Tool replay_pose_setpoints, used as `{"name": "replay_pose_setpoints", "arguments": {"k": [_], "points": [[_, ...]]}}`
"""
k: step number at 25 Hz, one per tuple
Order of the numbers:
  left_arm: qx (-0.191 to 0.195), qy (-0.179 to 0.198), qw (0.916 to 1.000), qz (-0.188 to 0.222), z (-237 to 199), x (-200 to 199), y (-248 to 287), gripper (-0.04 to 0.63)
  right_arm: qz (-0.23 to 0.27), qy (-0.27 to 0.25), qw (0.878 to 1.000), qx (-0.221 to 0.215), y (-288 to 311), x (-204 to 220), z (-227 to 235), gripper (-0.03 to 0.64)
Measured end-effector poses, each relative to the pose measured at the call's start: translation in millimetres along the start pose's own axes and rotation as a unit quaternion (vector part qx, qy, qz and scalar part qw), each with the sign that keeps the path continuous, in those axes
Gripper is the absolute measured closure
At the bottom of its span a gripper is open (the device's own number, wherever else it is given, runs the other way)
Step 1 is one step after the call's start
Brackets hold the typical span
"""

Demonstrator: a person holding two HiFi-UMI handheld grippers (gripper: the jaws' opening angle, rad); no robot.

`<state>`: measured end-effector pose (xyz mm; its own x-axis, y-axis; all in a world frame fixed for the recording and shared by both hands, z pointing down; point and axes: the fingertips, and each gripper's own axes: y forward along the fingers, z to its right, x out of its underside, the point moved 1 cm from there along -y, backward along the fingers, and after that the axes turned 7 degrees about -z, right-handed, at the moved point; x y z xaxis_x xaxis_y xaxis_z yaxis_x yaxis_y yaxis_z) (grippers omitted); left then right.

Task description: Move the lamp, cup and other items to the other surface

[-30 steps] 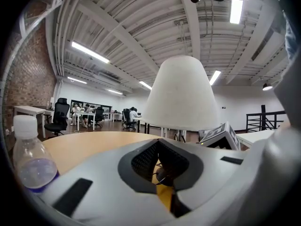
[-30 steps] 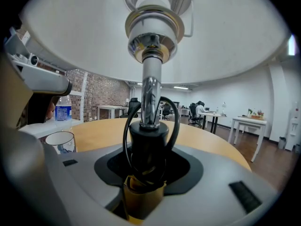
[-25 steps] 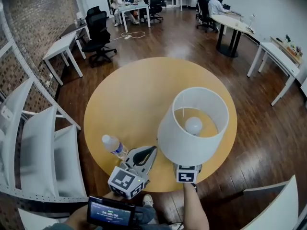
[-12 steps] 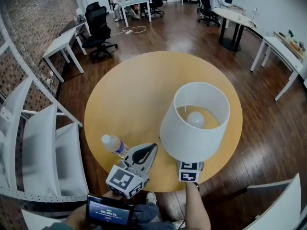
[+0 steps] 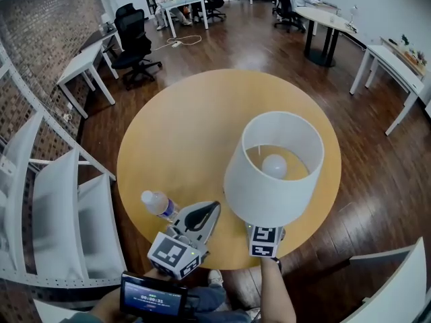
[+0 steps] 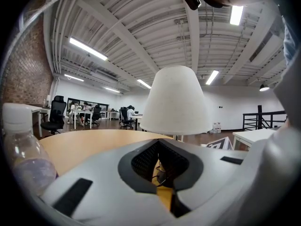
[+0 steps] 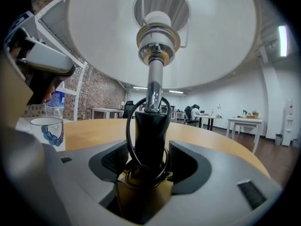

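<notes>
A lamp with a white shade (image 5: 273, 180) stands over the right side of the round yellow table (image 5: 188, 133). My right gripper (image 7: 149, 147) is under the shade. Its jaws have just been opening and stand open. The lamp's black, cord-wrapped stem (image 7: 151, 126) is between the pads, with a gap on each side. In the head view only its marker cube (image 5: 264, 241) shows. My left gripper (image 5: 214, 208) hovers at the table's near edge, its tips together and nothing in them. A clear water bottle (image 5: 158, 204) stands just left of it. A clear cup (image 7: 47, 131) stands in front of the bottle (image 7: 56, 100).
White shelving (image 5: 60, 207) curves along the left side. A small screen device (image 5: 155, 296) sits at the bottom edge by the person's arms. White desks (image 5: 81, 66), black office chairs (image 5: 131, 36) and seated people are far across the wooden floor.
The lamp and my right gripper have sunk a little toward the table. My left gripper and the bottle have stayed where they were.
</notes>
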<state>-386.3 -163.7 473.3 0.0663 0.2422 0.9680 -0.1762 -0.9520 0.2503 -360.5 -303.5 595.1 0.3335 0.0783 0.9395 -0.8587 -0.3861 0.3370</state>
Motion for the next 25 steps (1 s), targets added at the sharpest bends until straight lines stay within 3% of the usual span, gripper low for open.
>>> {"name": "replay_pose_setpoints", "arguments": {"k": [2,14,20,25], "points": [[0.003,0.0,1.0,0.0,0,1,-1,0.589,0.002,0.006,1.0,-0.006,-3,-2,-1,0.317],[0.031,-0.007,0.9995,-0.001,9,0,-3,0.589,0.014,0.001,1.0,0.027,-64,-13,-4,0.318],[0.059,-0.008,0.9982,0.008,52,-18,-13,0.589,0.0,0.01,1.0,0.025,-137,-18,-5,0.345],[0.102,0.001,0.9946,0.019,121,-31,-29,0.589,0.017,0.025,0.999,0.041,-216,-32,5,0.382]]}}
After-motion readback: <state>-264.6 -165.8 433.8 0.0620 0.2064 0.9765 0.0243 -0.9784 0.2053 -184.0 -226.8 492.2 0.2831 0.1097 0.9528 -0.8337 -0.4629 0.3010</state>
